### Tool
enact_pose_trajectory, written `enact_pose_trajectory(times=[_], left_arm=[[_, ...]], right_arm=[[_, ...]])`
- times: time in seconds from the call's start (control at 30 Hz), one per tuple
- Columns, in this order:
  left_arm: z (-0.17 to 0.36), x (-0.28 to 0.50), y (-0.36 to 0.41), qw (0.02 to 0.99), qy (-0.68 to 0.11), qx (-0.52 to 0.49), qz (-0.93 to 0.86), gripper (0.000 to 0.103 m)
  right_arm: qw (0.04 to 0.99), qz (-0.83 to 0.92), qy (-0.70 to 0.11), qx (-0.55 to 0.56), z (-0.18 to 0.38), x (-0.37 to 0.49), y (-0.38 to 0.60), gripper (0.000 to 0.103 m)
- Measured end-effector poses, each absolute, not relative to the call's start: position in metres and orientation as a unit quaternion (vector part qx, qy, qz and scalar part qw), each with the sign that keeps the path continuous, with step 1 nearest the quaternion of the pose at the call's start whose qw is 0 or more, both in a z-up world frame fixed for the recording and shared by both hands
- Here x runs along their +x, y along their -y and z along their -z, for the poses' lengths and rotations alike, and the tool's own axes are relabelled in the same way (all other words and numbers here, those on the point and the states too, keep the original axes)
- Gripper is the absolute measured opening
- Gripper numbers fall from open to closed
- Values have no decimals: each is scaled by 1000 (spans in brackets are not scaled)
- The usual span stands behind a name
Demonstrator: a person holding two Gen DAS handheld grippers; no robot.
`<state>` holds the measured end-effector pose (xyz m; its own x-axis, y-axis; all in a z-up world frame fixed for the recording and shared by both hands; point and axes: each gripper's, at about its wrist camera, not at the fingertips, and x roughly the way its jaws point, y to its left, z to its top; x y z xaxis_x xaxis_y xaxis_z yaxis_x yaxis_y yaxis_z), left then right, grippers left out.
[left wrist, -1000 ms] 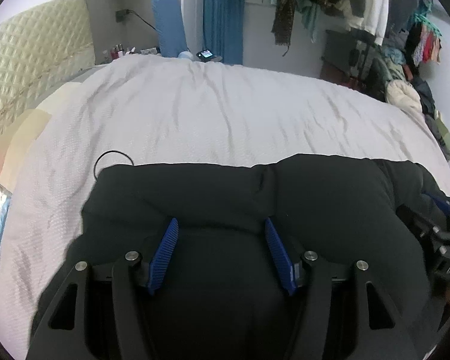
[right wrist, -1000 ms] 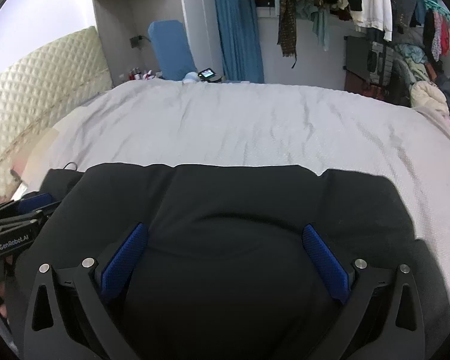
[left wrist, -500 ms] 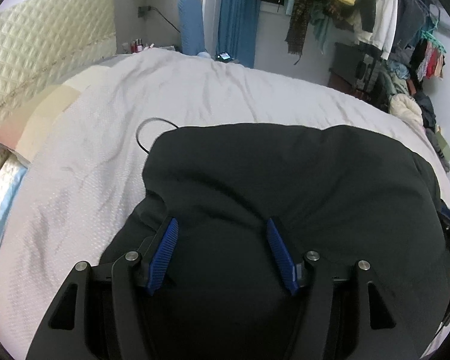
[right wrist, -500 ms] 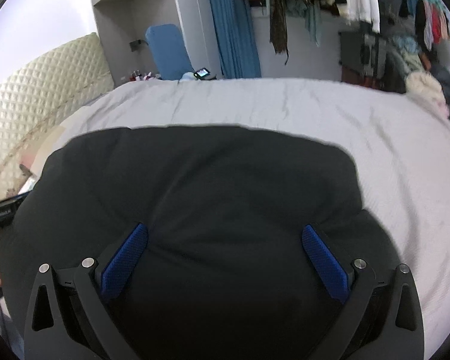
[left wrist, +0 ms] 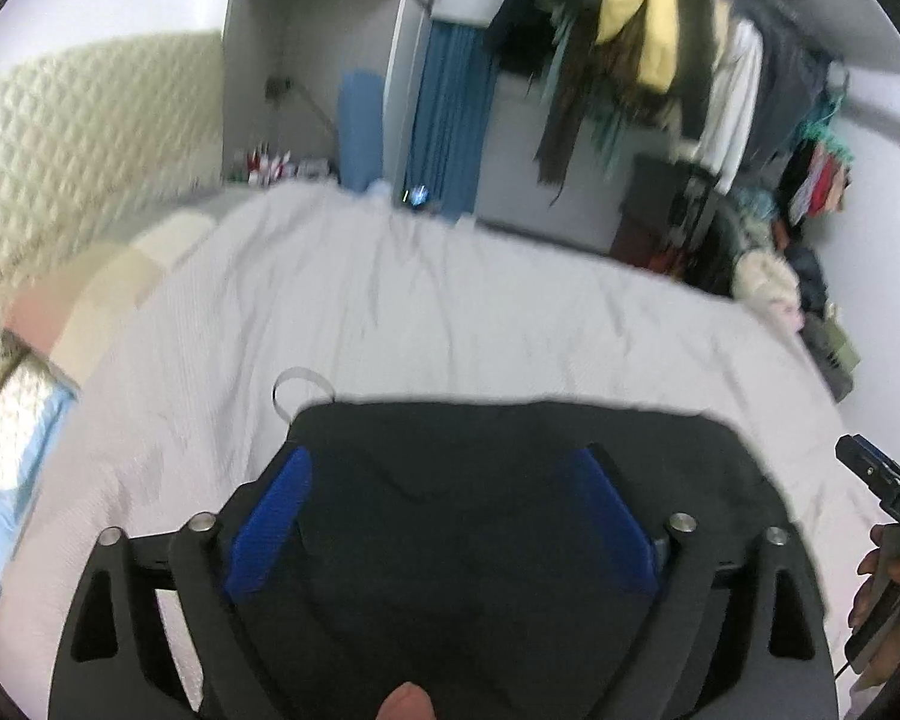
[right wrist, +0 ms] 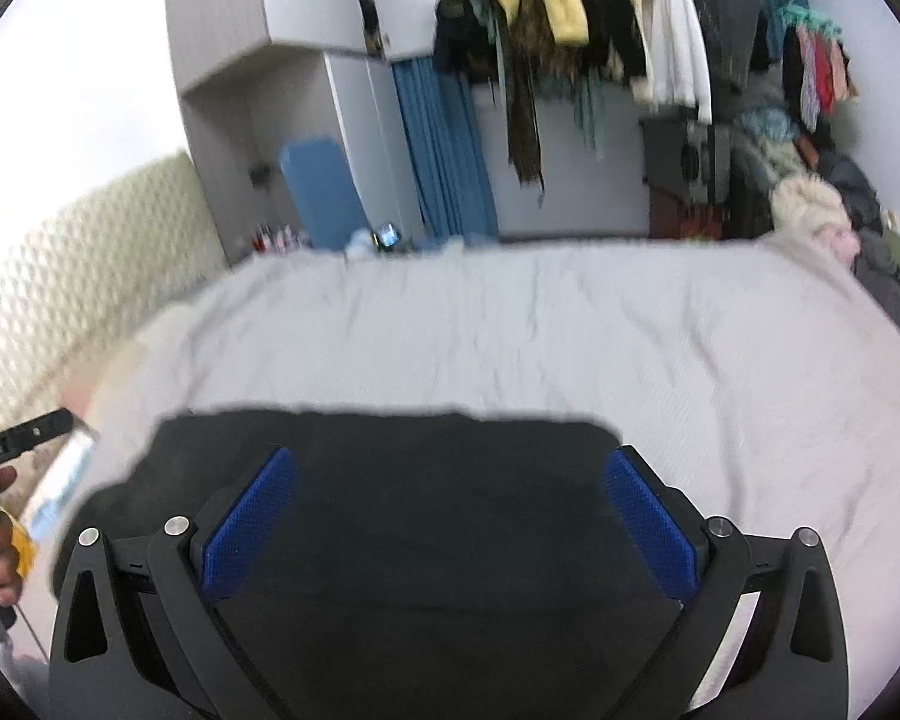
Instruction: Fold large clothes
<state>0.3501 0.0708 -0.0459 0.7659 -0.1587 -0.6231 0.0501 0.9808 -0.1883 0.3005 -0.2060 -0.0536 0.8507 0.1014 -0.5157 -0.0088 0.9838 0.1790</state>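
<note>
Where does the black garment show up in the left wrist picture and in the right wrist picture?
Left wrist: the black garment fills the lower middle, on the bed, behind the left gripper.
Right wrist: the garment fills the lower middle, behind the right gripper.
Shared landmark: the blue curtain beyond the bed's far edge.

You are getting even, cool indoor light with soft shadows; motion blur is smearing the headboard [left wrist: 60, 138] and hanging clothes [right wrist: 570, 12]; fisheye is bending edges into dark corners.
</note>
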Motion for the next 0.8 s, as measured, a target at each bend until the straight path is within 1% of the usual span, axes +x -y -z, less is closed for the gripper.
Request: enact_pose_trajectory(times=[0.03,0.13,0.33,0.6,0.8], left_arm=[[32,343,-68,940,-327,-78,58,103],[-7,316,-57,952,-292,-62,65,103],[-60,259,-39,960,-268,-32,80,103],[-108,167,-30,965,-236,-44,102,103],[-111,114,-23,965,-235,-42,104,103]], right_arm=[[962,-30,-258,82,37,290,205,103],[972,-30,-220,71,-4,262,200,103],[981,-38,-181,57,-56,212,183,103],[984,-53,-152,83,-86,147,168,103],[984,-71,-150,69,-85,94,148,103]])
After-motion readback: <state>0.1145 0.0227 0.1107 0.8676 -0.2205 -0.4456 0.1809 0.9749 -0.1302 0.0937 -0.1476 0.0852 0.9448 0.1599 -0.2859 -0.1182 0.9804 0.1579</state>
